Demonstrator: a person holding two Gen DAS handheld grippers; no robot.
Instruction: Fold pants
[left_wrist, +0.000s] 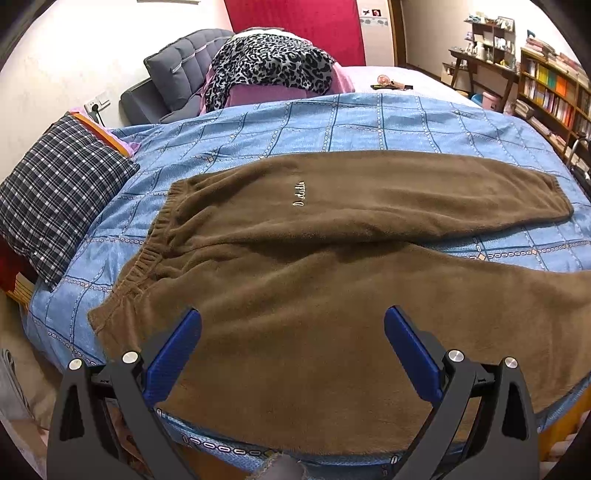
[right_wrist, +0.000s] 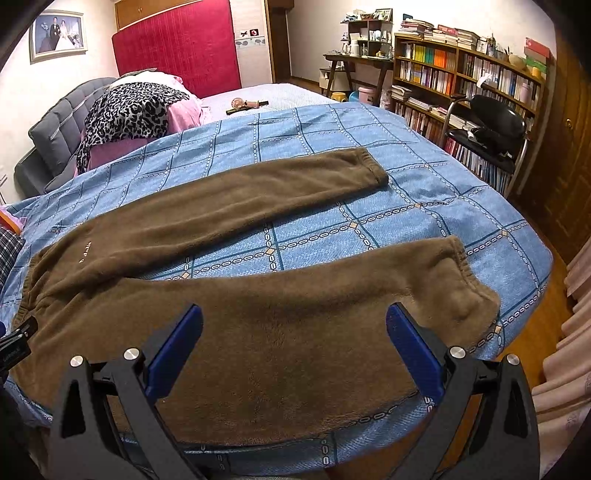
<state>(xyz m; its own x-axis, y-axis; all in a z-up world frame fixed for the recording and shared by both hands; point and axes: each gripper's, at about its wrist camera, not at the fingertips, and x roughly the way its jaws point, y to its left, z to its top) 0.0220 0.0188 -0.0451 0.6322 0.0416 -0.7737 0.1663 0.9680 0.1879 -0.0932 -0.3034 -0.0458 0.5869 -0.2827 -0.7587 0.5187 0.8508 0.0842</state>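
While brown pants (left_wrist: 295, 258) lie flat on the blue bed (left_wrist: 369, 122), legs spread apart, both tools hover above them. Left tool (left_wrist: 293, 347) and right tool (right_wrist: 294, 343) gape wide, grasping nothing.

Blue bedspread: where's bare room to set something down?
Free: the wedge of blue patterned bedspread between the two legs of the brown fleece pants, and the strip beyond the far leg. Crowded: headboard end, with a leopard-print cloth and a checked pillow.
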